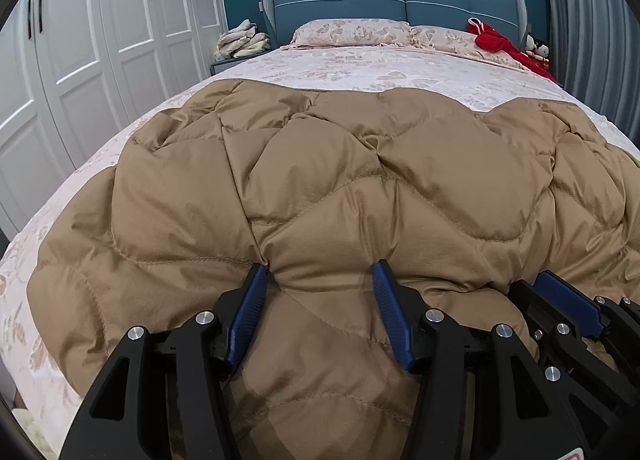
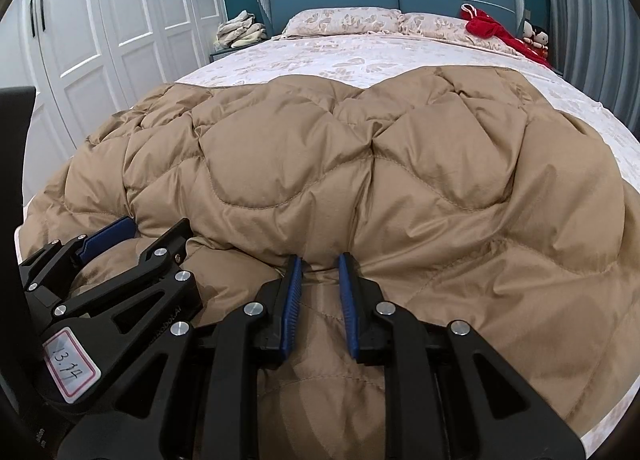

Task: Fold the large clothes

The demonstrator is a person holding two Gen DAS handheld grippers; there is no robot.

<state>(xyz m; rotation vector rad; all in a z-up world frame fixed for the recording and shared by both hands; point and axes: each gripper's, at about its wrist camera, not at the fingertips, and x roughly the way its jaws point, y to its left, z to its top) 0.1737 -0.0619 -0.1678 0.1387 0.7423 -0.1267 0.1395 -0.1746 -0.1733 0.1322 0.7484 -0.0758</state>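
— Both jaws sit at the near hem of the coat, which lies spread on the bed. My left gripper pinches a fat puffed fold, jaws half spread; my right gripper nips a thinner ridge, jaws nearly together.

— How will it handle?

— Light, soft, springy, I judge, and the shell looks slick. I'd grip along stitched seams.
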